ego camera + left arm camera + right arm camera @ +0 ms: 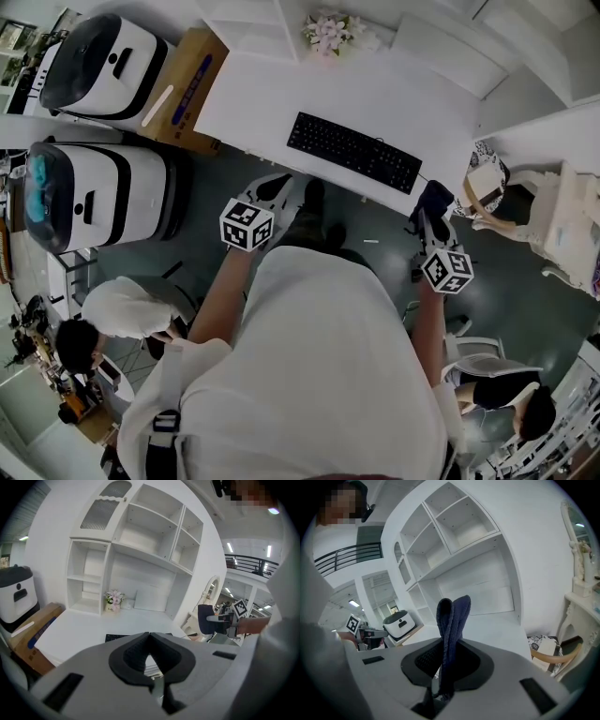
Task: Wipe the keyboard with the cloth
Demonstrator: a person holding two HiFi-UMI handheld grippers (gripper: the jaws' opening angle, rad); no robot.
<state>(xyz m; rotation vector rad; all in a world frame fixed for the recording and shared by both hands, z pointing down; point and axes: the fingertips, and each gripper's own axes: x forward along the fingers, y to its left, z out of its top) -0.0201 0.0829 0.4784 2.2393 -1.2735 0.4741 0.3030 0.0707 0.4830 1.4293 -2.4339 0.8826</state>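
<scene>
Keyboard (pixel 354 151), black and full-size, lies at a slant on the white desk (pixel 272 98), close to the desk's near edge, w/ nothing on it. The cloth (pixel 433 202), dark blue, sits just off the keyboard's right end, past the desk edge, and isn't touching the keys. It's pinched in the right gripper (pixel 429 217). In the right gripper view the jaws are clamped on a doubled fold of it, and the fold sticks up above the pads.

The left gripper (pixel 278 186) hangs off the desk edge near the keyboard's left end. Its jaws are pressed together w/ nothing btw them.

Behind the keyboard, at the back of the desk, stand a small pot of pink flowers (pixel 328 33) and a white shelf unit (pixel 136 541). Left of the keyboard, beside the desk, is a cardboard box (pixel 187 89). Beyond that are two big white machines (pixel 98 61) w/ dark tops, poss. some kind of appliance, hard to tell from here. Well clear of the keyboard, two people (pixel 112 319) sit low at either side of the head view.
</scene>
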